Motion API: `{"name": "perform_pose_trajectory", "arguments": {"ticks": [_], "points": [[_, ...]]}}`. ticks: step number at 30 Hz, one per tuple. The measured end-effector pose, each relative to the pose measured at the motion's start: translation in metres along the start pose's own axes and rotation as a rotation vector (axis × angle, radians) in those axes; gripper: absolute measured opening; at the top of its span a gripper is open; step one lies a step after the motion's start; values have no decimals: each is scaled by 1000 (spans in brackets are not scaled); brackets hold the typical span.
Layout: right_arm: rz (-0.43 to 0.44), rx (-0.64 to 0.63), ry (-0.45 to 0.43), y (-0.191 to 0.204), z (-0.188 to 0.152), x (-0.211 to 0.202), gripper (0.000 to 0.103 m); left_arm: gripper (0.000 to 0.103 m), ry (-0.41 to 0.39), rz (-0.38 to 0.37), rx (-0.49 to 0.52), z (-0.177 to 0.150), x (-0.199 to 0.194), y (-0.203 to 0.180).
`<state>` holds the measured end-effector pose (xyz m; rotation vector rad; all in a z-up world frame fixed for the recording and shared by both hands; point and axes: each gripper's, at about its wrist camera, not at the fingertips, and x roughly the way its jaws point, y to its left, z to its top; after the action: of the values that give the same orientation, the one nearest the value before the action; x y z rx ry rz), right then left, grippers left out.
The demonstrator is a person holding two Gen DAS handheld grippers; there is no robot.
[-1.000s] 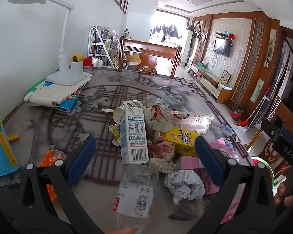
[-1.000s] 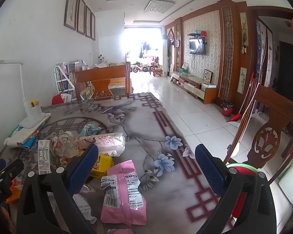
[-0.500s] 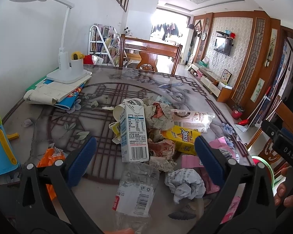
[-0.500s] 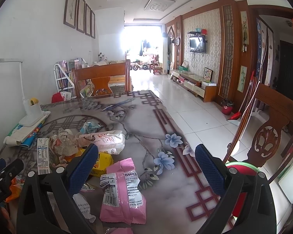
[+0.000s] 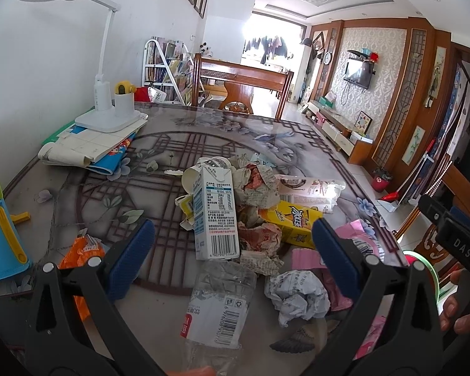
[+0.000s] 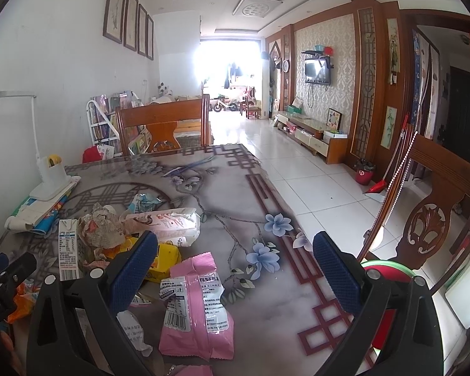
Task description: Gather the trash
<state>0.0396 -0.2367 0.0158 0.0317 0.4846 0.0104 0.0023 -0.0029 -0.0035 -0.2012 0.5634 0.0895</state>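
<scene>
A heap of trash lies on the patterned table (image 5: 78,194). In the left wrist view I see a white milk carton (image 5: 215,216), a crushed clear plastic bottle (image 5: 217,307), a yellow box (image 5: 293,221), crumpled newspaper balls (image 5: 296,294) and an orange wrapper (image 5: 78,250). My left gripper (image 5: 233,250) is open and empty above the bottle and carton. In the right wrist view a pink wrapper (image 6: 195,307) lies between the fingers of my right gripper (image 6: 235,264), which is open and empty. The carton (image 6: 68,252) and yellow box (image 6: 166,260) show to its left.
A white desk lamp (image 5: 105,106) stands on stacked papers at the table's far left. A blue toy (image 5: 0,228) sits at the left edge. A green-rimmed red bin (image 6: 388,285) stands off the table's right side beside a carved wooden chair (image 6: 429,219). Another chair (image 6: 163,125) stands at the far end.
Both grippers have drifted slightly; the views shift a little. Nothing has been picked up or moved.
</scene>
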Motion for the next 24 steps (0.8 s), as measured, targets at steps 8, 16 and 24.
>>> {"name": "perform_pose_trajectory", "arguments": {"ticks": [8,16,24], "points": [[2,-4,7,-2,1,0,96,99,6,4,-7,-2,1,2],[0,-7,9,-3,0,0,96,99,13,0,-21,-1,0,4],[-1,-12,12,-3,-1,0,96,99,10,59,13,2,1,3]]}}
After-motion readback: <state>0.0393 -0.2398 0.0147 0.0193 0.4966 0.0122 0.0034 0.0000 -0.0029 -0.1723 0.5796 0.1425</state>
